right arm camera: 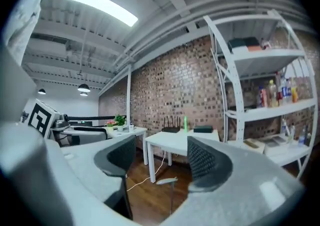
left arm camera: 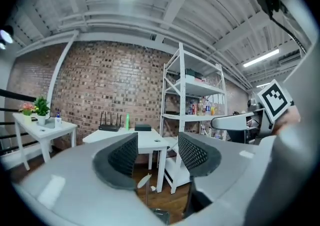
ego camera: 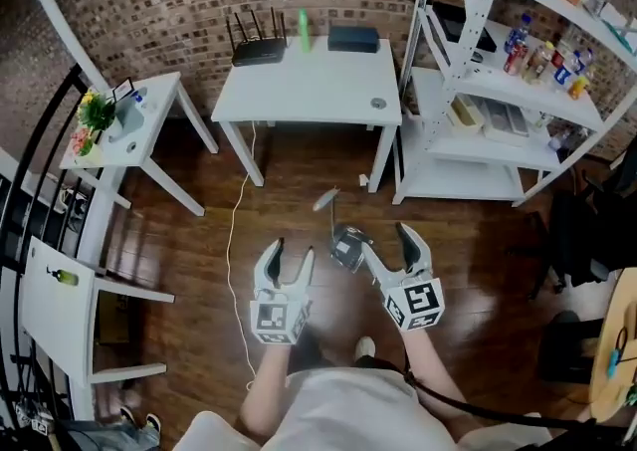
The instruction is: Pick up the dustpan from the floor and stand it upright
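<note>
The dustpan (ego camera: 348, 246) stands upright on the wooden floor, its dark pan at the bottom and its thin handle rising to a pale grip (ego camera: 325, 201). My left gripper (ego camera: 284, 258) is held just left of it, jaws apart with nothing between them. My right gripper (ego camera: 390, 240) is right beside the pan, jaws wide and empty. In the left gripper view the dustpan handle (left arm camera: 145, 182) shows below my left gripper (left arm camera: 157, 154). In the right gripper view the handle grip (right arm camera: 167, 181) lies below my right gripper (right arm camera: 160, 157). Neither gripper touches the dustpan.
A white table (ego camera: 309, 91) with a router and a green bottle stands by the brick wall ahead. A white shelf rack (ego camera: 498, 91) is at the right, a small plant table (ego camera: 129, 130) at the left. A white cable (ego camera: 236, 240) trails across the floor.
</note>
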### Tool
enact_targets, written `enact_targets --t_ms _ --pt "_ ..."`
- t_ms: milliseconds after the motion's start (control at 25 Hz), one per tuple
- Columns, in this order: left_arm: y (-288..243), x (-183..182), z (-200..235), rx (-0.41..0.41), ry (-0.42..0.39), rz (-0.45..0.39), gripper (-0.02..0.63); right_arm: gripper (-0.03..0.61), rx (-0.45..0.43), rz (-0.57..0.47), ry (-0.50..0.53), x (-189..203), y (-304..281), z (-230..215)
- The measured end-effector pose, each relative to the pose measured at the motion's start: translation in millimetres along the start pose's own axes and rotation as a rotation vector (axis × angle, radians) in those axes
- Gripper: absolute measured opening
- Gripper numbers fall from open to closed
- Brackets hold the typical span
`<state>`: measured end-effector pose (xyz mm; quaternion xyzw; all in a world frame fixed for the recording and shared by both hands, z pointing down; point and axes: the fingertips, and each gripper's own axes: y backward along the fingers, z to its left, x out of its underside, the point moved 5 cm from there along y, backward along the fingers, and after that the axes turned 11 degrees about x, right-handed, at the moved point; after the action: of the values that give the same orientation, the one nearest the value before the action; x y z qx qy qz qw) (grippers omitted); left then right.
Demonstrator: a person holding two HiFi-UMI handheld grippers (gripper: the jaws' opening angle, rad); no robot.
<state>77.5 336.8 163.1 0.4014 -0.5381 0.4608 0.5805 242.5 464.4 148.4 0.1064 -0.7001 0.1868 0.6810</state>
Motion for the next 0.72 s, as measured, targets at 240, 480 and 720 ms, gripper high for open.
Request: enact_targets --t_ms 240,480,720 --pt "2.5 -55.2 -74.5 -0.019 -0.109 -0.07 0.342 0.298 0.059 -0.073 0.051 -42.5 63.1 -19.8" --pt "3.7 -71.4 -89.0 -0.01 -0.147 -0.121 0.375 0.299 0.059 -0.11 0.071 -54.5 71.9 -15.4" --pt "16.5 -74.3 -80.3 -0.008 -0.151 -0.118 0.376 0.299 0.057 -0.094 0.068 -56.7 64.8 0.1"
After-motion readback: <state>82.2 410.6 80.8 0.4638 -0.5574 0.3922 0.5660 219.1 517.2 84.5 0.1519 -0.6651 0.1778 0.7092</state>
